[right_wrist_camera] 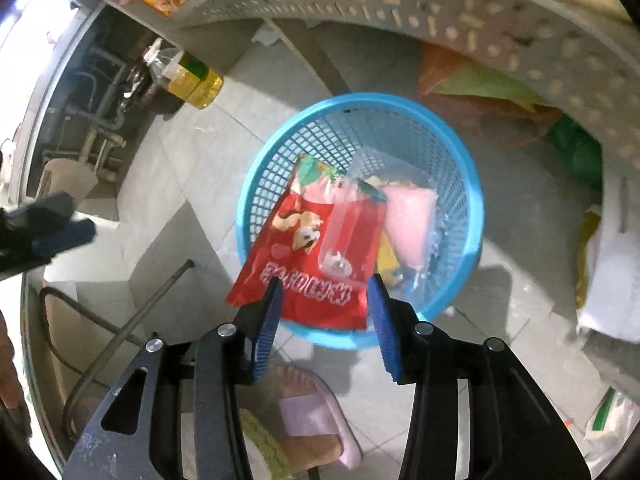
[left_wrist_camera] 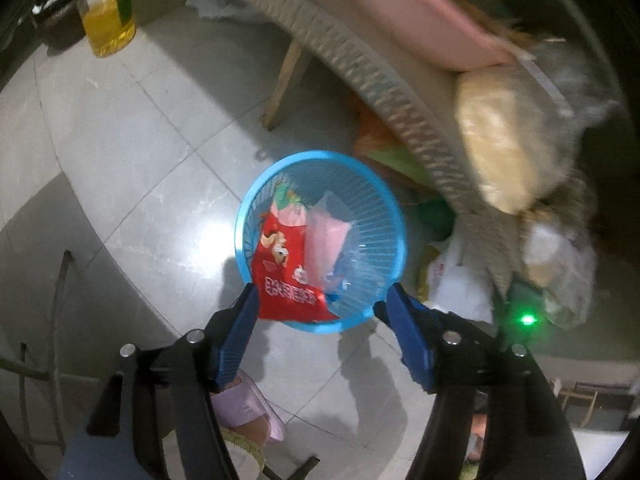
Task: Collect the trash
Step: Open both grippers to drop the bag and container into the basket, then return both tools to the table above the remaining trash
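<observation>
A blue mesh basket stands on the tiled floor; it also shows in the right wrist view. In it lie a red snack bag, a pink packet and clear plastic. The right wrist view shows the red bag hanging over the near rim, a clear plastic cup on it, and the pink packet. My left gripper is open and empty above the basket's near rim. My right gripper is open and empty above the red bag.
A woven table edge curves over the basket, with bags on it. A bottle of yellow oil stands on the floor at the far left. Plastic bags lie under the table. A foot in a pink slipper is below the grippers.
</observation>
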`<state>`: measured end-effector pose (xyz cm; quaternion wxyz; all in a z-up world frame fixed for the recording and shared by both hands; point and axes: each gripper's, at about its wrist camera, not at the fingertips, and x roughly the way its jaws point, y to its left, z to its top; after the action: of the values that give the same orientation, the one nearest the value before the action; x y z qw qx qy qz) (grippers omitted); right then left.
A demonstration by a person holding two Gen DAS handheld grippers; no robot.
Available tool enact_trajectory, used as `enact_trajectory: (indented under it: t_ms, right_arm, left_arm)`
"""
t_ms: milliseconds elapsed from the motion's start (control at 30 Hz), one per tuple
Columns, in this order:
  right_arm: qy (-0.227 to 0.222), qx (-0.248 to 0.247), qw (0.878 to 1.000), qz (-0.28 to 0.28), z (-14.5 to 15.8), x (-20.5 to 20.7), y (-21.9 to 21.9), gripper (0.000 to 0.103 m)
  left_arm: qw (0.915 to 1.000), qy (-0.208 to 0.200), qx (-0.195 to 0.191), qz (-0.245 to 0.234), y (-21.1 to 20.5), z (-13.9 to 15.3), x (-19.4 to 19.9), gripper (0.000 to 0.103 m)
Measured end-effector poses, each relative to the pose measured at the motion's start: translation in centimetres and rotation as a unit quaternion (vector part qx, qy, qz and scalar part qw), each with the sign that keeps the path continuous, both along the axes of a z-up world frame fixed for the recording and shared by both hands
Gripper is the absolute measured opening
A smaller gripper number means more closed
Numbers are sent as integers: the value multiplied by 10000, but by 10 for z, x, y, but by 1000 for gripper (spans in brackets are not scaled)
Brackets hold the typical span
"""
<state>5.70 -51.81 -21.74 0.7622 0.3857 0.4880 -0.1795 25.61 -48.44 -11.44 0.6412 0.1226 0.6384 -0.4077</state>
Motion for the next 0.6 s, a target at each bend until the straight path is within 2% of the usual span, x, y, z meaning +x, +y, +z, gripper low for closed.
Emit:
enact_trajectory:
  t_ms: [67,133,200,333,500,600]
  right_arm:
    - [-102,-157,9998,48,15,-8,12,45]
    - [-288,-284,9991,87,35,-19,26,54]
    - [-515,-391,9978,117,57,-30,40,62]
    - [-910,-592,9939,201,97,-46,62,69]
    - [-1187,-866,9880,465,136,-45,90,72]
    - [-1345,-1096,9822,723,160,-35,110,76]
  left_arm:
    - [9997,-96,-231,-60,16,23,-7,68]
    - [9979,-313,-566,-37,40,54,-16,71]
    - [9936,-491,-1019,39,71,84,-27,77]
    - [9827,-826,-1640,242,140,126,-49,84]
    - [9696,-1408,-1919,563,221,150,-75,90]
    - [9623,-1605,-2015,876,264,155,-85,91]
